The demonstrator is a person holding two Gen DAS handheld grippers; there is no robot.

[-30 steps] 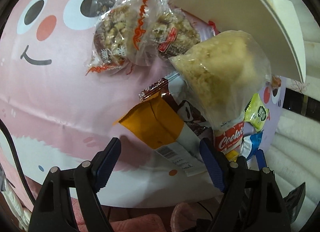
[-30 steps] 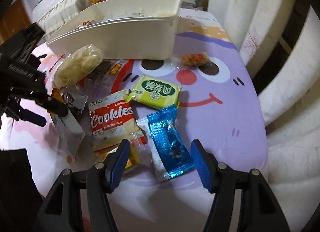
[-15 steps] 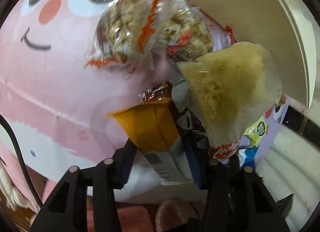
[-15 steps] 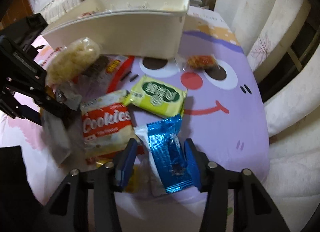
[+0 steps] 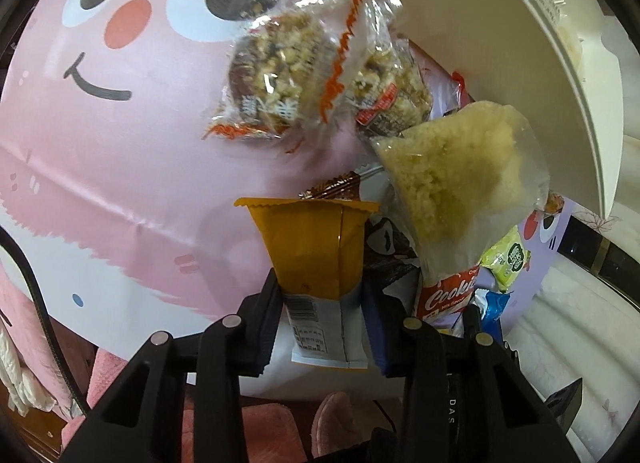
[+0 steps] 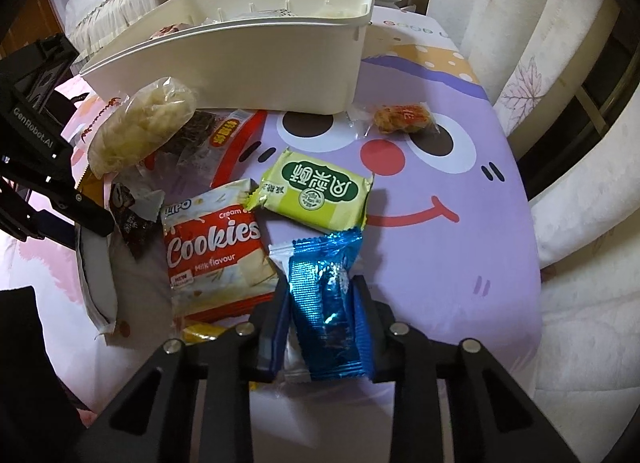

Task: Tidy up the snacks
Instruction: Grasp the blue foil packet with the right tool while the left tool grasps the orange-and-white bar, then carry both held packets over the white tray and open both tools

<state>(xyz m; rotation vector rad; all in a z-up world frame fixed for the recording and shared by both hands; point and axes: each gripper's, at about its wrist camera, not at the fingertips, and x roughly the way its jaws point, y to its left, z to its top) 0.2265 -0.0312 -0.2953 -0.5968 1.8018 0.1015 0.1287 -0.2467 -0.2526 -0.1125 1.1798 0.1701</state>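
My left gripper [image 5: 320, 291] is shut on the white lower end of an orange packet [image 5: 316, 239], held upright over the pink cloth. In the right wrist view a blue foil packet [image 6: 324, 263] lies between the jaws of my right gripper [image 6: 320, 291]. Those jaws are closing and both pads touch the packet's sides. Beside it lie a red-and-white Cookies packet [image 6: 216, 247] and a green packet [image 6: 320, 191]. A clear bag of pale crumbly snack [image 5: 460, 179] and two wrapped nut clusters [image 5: 272, 71] sit by the white bin [image 6: 256, 59].
The white bin [image 5: 500, 43] stands at the back with some items inside. A small orange wrapped snack [image 6: 400, 117] lies alone on the purple cloth. White bedding borders the right side. The left gripper's black body [image 6: 60, 199] reaches in beside the snack pile.
Both grippers went from wide open to closed around packets. The left one took the orange packet and turned it upright. The right jaws narrowed onto the blue packet.
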